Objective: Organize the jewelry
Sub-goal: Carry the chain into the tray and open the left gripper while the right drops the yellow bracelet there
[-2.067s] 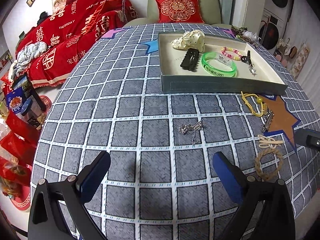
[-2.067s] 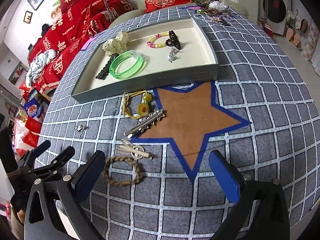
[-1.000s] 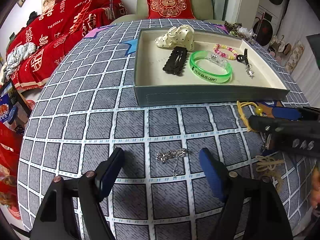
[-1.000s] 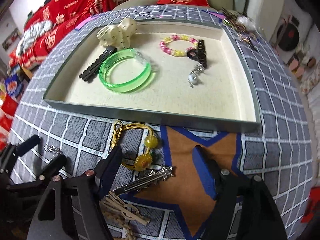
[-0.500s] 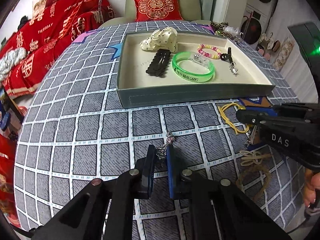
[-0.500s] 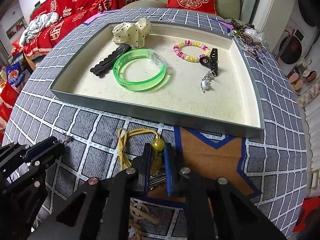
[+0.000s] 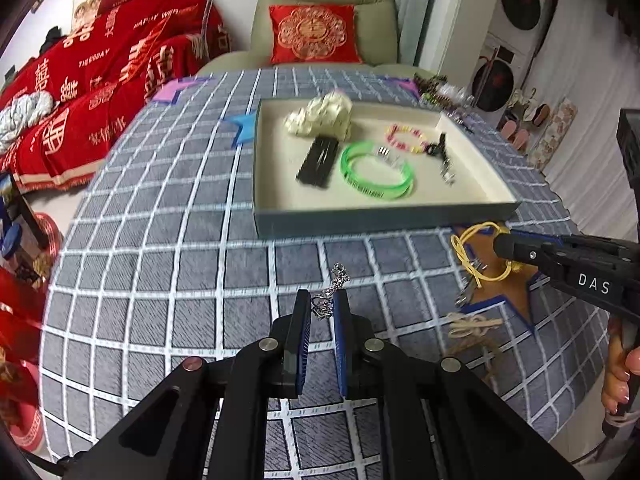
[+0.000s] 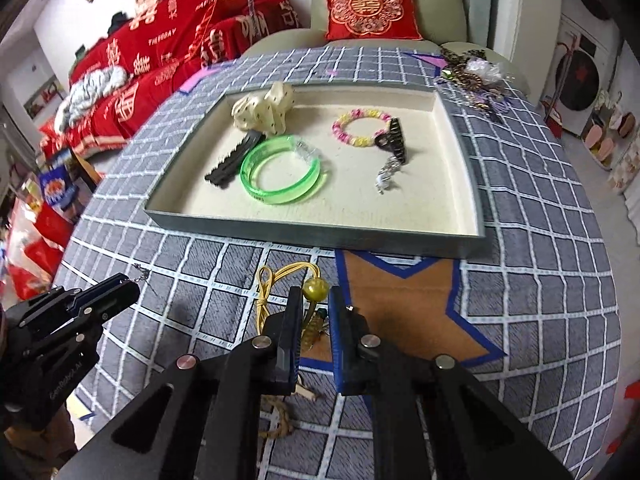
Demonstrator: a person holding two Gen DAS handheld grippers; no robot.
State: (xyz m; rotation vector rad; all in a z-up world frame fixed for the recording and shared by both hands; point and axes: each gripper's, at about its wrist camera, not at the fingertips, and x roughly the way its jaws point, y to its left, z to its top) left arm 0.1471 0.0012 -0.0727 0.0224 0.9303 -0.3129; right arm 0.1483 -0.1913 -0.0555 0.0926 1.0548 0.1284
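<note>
My left gripper (image 7: 323, 305) is shut on a thin silver chain (image 7: 339, 276), whose free end trails onto the checked tablecloth. My right gripper (image 8: 316, 300) is shut on a yellow cord ornament (image 8: 280, 274) just below its round amber bead (image 8: 315, 289). The cord loop hangs to the left. Both grippers sit just in front of the grey tray (image 8: 312, 234) with a cream lining. The tray (image 7: 380, 220) holds a green bangle (image 8: 280, 174), a black hair clip (image 8: 232, 162), a cream dotted bow (image 8: 264, 112), a pink and yellow bead bracelet (image 8: 360, 126) and a black claw clip (image 8: 394, 142).
A brown star patch (image 8: 404, 300) lies right of the ornament. A silver hair clip (image 7: 466, 288), a beige tie (image 7: 476, 324) and a rope ring (image 8: 280, 420) lie near the front edge. More jewelry is piled (image 8: 472, 76) at the far right corner. A hand (image 7: 618, 380) holds the right gripper.
Both grippers came down with jaws wide, then closed: the left on the silver chain, the right on the yellow cord ornament. Both have since risen a little with their pieces.
</note>
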